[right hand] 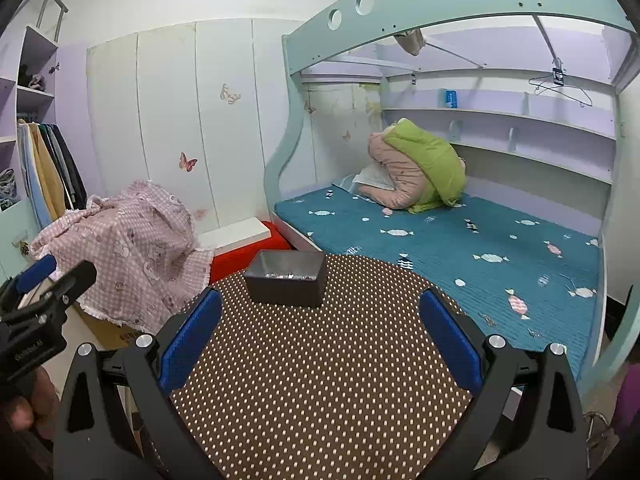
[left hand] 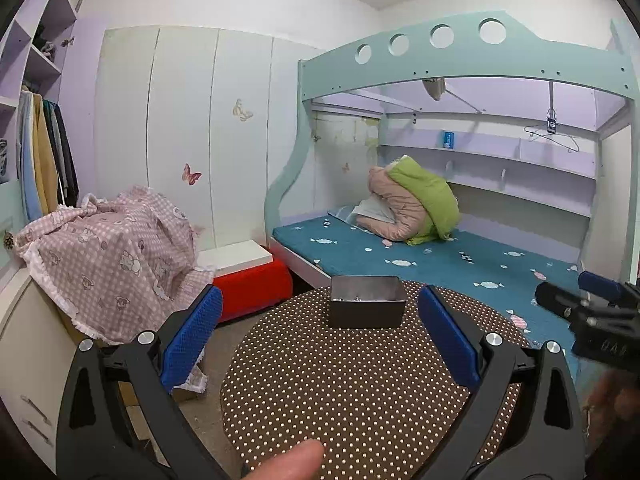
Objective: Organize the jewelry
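Note:
A small dark grey open box (left hand: 366, 305) stands at the far edge of a round table with a brown polka-dot cloth (left hand: 360, 392). Small shiny jewelry pieces (left hand: 351, 299) lie in its bottom. The box also shows in the right wrist view (right hand: 286, 282) with the jewelry (right hand: 288, 276) inside. My left gripper (left hand: 320, 336) is open and empty, short of the box. My right gripper (right hand: 320, 336) is open and empty, short of the box, which sits to its left. The right gripper shows at the right edge of the left wrist view (left hand: 592, 312).
A bunk bed with a teal sheet (left hand: 440, 264) and a folded quilt (left hand: 416, 208) stands behind the table. A pink checked cloth (left hand: 112, 256) covers furniture at left, beside a red and white box (left hand: 248, 276). White wardrobes (left hand: 192, 128) line the far wall.

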